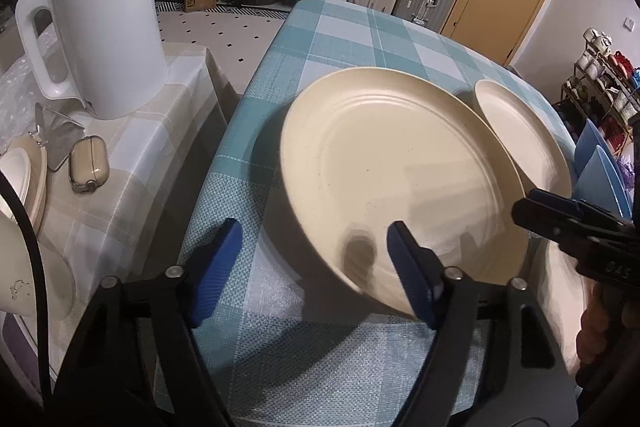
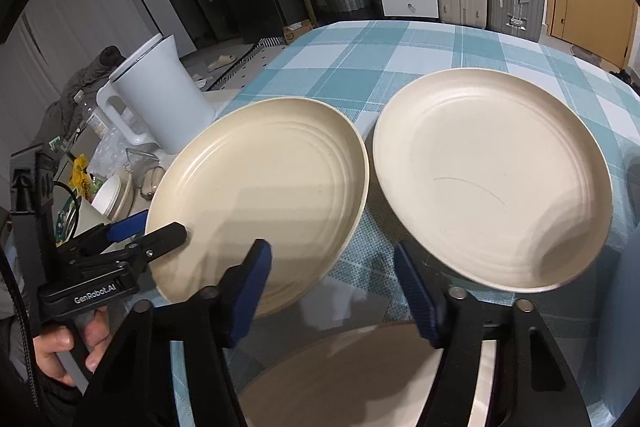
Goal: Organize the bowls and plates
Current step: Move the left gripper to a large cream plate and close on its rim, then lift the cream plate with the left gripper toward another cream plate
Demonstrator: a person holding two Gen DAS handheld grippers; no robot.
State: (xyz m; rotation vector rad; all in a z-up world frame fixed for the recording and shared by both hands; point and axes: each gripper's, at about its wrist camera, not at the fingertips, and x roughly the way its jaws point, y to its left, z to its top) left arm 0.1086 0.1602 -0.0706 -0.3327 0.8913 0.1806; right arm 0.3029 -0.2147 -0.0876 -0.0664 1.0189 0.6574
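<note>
Your left gripper (image 1: 312, 267) is spread wide, its right pad over the near rim of the left plate (image 1: 400, 183), which sits tilted with its near edge raised off the tabletop (image 1: 340, 39); whether the plate is propped on something or just lifted, the blur will not let you tell. The right plate (image 2: 492, 179) lies just beside it on the checked cloth, and your right gripper (image 2: 332, 291) hangs spread over the gap between the two, holding nothing. To stack them well, I'd get one pad under the left plate's rim and one above, close firmly near the edge, keep the plate level as you carry it, and lower it centred onto the right plate without sliding. A third plate (image 2: 360, 379) lies below the right gripper. The left gripper's body reads "GenRobot.AI"; a number on the right one is too blurred to read.
</note>
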